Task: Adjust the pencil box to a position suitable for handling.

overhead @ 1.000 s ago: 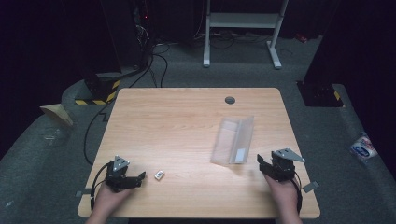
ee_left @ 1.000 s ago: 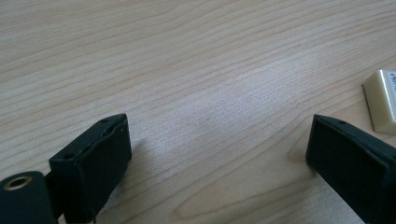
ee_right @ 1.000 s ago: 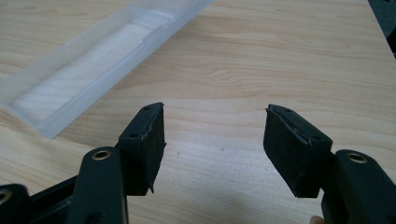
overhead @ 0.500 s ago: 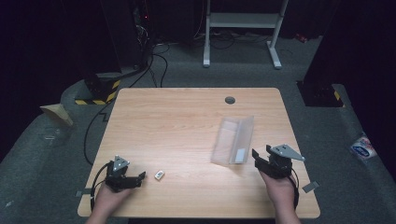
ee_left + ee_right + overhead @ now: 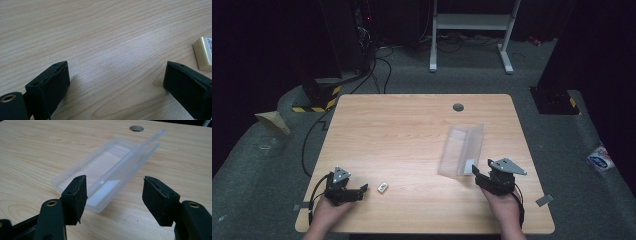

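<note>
Fingers of the right gripper (image 5: 115, 195) stood wide, having just opened further, nothing between them. Just beyond lay the clear plastic case (image 5: 107, 175), long axis running away; the left gripper (image 5: 117, 92), also wide, sat far left.

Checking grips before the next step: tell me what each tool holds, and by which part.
Nothing is held. The right tool stands open before the clear plastic case; the left tool is open over bare table.
</note>
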A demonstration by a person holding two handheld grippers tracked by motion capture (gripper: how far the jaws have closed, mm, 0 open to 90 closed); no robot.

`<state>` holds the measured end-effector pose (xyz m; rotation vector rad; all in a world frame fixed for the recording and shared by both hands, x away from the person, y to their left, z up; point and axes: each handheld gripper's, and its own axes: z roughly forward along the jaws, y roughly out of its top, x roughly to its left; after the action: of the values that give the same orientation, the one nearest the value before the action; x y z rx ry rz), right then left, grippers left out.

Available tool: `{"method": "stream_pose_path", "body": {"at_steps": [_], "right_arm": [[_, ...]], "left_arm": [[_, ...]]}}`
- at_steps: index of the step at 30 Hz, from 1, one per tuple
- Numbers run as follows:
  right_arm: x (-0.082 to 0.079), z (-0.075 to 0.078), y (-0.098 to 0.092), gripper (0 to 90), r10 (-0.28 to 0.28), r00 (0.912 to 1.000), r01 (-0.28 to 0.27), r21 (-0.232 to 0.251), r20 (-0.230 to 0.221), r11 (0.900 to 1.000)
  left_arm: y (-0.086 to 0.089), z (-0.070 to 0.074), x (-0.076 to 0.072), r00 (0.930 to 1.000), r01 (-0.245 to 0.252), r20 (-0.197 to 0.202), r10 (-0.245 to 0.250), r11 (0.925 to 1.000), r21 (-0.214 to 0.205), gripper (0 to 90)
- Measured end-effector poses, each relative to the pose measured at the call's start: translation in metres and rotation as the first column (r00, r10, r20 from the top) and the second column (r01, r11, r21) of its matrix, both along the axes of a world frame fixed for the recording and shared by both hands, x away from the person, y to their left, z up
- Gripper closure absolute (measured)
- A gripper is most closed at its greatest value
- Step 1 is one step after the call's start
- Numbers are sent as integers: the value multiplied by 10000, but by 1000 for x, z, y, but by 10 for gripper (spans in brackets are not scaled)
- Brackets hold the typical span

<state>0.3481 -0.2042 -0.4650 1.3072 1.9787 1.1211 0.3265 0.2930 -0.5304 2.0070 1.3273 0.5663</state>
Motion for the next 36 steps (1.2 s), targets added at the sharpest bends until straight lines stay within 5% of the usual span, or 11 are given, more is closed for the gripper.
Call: {"method": "stream_pose_path", "body": {"at_steps": [36], "right_arm": [[2,-30,12,362,299,9964,-344,-561,-790,9978]], "left_arm": [[0,0,1,10000,54,2,-54,10000,14,69]]}}
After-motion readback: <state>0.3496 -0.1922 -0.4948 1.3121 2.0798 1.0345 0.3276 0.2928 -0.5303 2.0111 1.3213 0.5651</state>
